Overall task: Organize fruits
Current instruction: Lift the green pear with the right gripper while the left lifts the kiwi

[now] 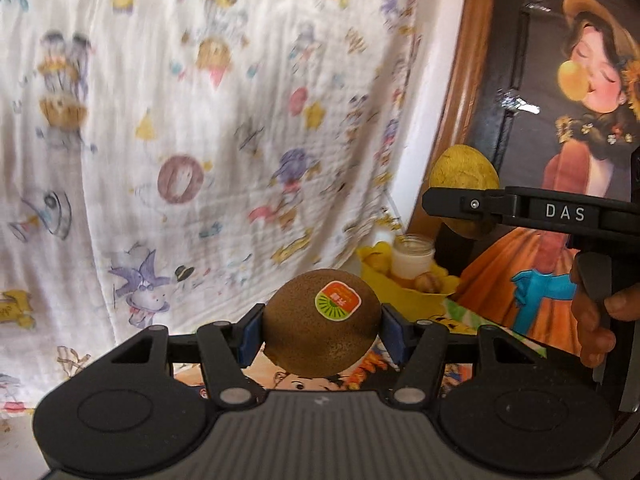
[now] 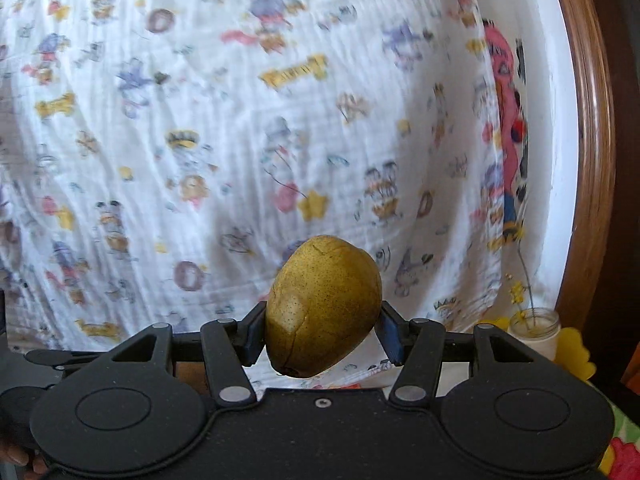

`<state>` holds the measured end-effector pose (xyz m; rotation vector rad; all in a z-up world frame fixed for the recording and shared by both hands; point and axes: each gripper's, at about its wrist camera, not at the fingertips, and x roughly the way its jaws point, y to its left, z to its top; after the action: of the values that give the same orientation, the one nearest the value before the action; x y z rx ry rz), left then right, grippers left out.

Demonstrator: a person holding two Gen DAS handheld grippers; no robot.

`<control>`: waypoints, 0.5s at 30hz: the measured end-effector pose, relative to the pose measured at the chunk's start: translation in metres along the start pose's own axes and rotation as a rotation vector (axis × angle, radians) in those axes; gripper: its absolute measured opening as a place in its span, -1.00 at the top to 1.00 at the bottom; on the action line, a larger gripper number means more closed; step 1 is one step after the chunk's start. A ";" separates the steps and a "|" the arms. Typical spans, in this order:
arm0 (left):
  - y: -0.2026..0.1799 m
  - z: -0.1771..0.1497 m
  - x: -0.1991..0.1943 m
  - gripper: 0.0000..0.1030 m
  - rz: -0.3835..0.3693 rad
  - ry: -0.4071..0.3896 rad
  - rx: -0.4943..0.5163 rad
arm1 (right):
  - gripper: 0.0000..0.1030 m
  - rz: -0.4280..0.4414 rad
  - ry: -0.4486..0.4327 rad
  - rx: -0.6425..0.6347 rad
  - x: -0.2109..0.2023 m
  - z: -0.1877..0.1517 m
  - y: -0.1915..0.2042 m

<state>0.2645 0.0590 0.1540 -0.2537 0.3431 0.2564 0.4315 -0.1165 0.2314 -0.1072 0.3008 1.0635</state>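
My left gripper [image 1: 322, 334] is shut on a brown kiwi [image 1: 312, 344] with an orange and green sticker, held in the air. My right gripper [image 2: 322, 334] is shut on a yellow-green pear [image 2: 324, 308], also held up. In the left wrist view the right gripper [image 1: 460, 204] shows from the side at the right, with the pear [image 1: 460, 170] between its fingers, higher than the kiwi. A yellow tray [image 1: 400, 284] lies beyond the kiwi, with a small brown round thing in it.
A white cartoon-print cloth [image 1: 200, 120] hangs across the background, also in the right wrist view [image 2: 240, 120]. A small glass jar [image 1: 412, 258] stands in the yellow tray; it shows at lower right [image 2: 534, 326] with a dried stem. A framed picture [image 1: 580, 120] stands at right.
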 end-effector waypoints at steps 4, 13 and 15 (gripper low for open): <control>-0.014 0.000 -0.016 -0.24 -0.022 -0.003 0.013 | -0.12 0.002 0.002 -0.017 -0.033 -0.001 0.016; -0.036 -0.017 -0.058 -0.24 -0.079 0.008 0.024 | -0.12 -0.004 0.005 -0.010 -0.104 -0.029 0.047; -0.040 -0.023 -0.065 -0.24 -0.093 0.016 0.025 | -0.13 -0.007 -0.001 -0.001 -0.118 -0.038 0.052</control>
<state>0.2096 0.0014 0.1644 -0.2465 0.3488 0.1584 0.3253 -0.1997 0.2327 -0.1091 0.2987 1.0566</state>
